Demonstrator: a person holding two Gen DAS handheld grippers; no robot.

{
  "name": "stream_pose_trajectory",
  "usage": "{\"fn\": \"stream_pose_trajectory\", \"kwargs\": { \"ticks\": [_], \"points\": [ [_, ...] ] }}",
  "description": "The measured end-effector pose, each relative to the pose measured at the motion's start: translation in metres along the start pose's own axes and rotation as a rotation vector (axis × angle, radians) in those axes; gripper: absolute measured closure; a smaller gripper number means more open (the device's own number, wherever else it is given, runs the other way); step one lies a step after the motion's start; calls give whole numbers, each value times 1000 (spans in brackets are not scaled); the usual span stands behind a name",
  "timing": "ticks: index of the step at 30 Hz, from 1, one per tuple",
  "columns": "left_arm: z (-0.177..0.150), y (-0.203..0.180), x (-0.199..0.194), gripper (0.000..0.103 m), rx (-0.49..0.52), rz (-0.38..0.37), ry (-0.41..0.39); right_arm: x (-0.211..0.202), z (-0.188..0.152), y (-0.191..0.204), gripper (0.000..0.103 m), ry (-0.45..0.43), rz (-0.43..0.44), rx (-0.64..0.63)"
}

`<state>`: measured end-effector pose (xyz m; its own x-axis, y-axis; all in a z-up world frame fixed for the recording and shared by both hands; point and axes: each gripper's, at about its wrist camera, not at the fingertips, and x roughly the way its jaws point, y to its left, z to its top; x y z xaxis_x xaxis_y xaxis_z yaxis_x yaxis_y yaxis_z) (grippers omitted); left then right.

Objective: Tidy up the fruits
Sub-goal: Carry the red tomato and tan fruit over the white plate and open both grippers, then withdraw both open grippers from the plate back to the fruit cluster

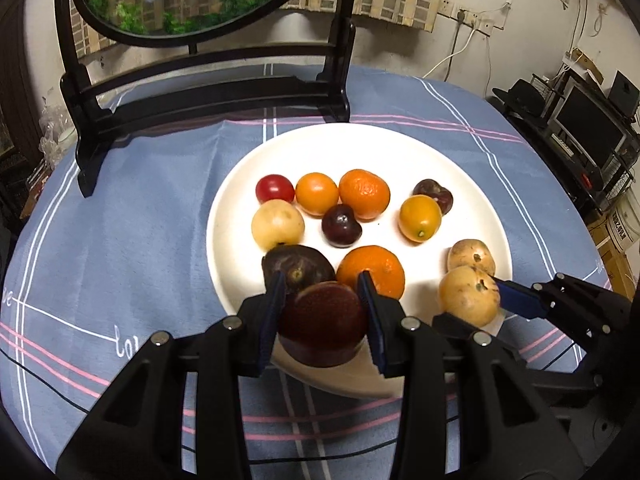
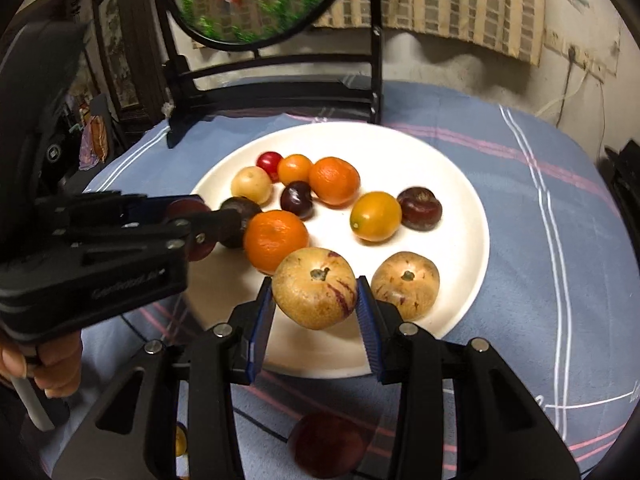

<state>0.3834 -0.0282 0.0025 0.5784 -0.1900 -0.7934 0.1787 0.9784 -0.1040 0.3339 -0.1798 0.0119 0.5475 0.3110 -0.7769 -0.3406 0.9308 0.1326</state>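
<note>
Plate (image 1: 360, 148) near rim behind grippers.

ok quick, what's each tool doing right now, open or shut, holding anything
Left tool: shut on a dark red fruit at the plate's near rim.
Right tool: shut on a tan streaked fruit over the plate.

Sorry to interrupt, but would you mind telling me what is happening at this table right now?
A person is sorting fruit on a white plate with two tools. The left hand-held gripper is shut on a dark red round fruit at the plate's near edge. The right hand-held gripper is shut on a tan speckled fruit, beside a second tan fruit resting on the plate. Oranges, dark plums and smaller fruits already lie on the plate. Another dark red fruit sits on the tablecloth.
</note>
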Motion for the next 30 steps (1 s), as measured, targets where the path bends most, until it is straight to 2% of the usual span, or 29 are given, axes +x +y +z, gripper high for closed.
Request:
{"fn": "stream_pose_trajectory", "kwargs": {
  "ticks": [4,5,7,9,11,17,20,26,30],
  "points": [
    [-1,1,3,61,-3,-13,-11,4,0,-12,61,2,2,73],
    [-1,1,2,56,-4,-13,-16,1,-1,-13,60,-11,2,78],
    [0,3,-2,50,-16,-11,-27,-4,0,-16,45,-31,0,84],
    [0,4,-8,49,-15,-10,-37,-13,-1,-19,45,-62,-5,96],
    [-2,3,-15,45,-6,-3,-48,-25,-4,-20,44,-87,20,105],
    [-22,2,-46,36,40,32,-90,-60,-25,-30,43,-128,16,130],
    [-40,-1,-63,31,47,35,-101,-79,-43,-36,43,-143,10,170],
    [-81,-11,-87,28,73,45,-81,-113,-83,-39,42,-161,-22,201],
    [-104,-19,-105,23,86,29,-87,-134,-111,-42,42,-172,-55,231]
  ]
}}
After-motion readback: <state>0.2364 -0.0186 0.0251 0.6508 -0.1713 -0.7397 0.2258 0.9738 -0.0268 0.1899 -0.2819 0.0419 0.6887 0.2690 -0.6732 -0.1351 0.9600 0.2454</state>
